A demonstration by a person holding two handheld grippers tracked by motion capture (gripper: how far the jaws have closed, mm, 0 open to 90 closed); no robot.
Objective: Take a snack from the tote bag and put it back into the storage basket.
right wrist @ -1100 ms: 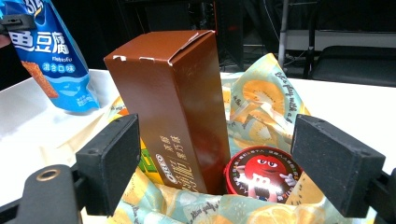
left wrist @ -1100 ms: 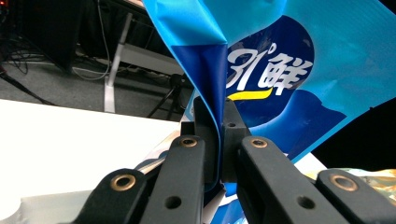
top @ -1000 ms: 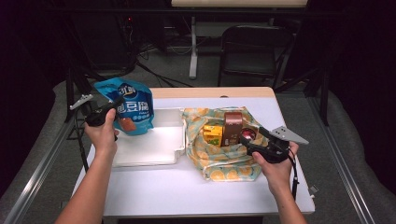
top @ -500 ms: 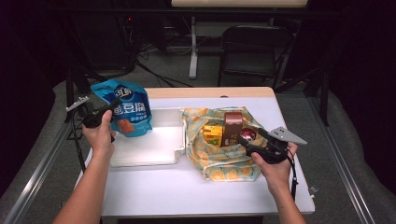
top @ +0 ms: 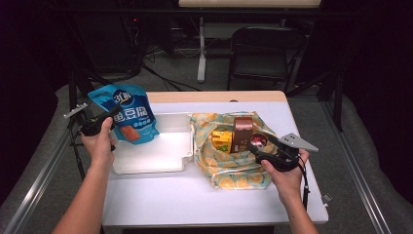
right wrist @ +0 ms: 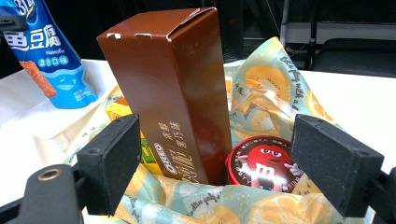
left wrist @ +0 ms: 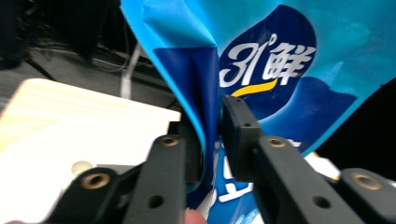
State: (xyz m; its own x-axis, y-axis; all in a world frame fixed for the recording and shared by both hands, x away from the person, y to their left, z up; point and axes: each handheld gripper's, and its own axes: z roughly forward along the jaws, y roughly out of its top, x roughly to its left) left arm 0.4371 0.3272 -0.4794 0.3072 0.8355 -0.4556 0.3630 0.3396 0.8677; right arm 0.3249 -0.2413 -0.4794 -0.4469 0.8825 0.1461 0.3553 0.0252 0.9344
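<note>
Blue pouch between left tongs, just loosening; right tongs wide.

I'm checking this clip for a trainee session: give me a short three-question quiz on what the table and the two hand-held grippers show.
1. True or false: the left hand-held gripper has the blue snack pouch between its jaws.
2. What stands upright in the fruit-print cloth bag? A) a glass bottle B) a brown carton C) a white mug
3. Which round thing lies right beside that carton in the right gripper view?

Key
1. True: the pouch's edge sits between the jaws, which have just been opening a little, above the white tray.
2. B.
3. A red-lidded candy tin, seen between the wide-open jaws of the right hand-held gripper.
</note>
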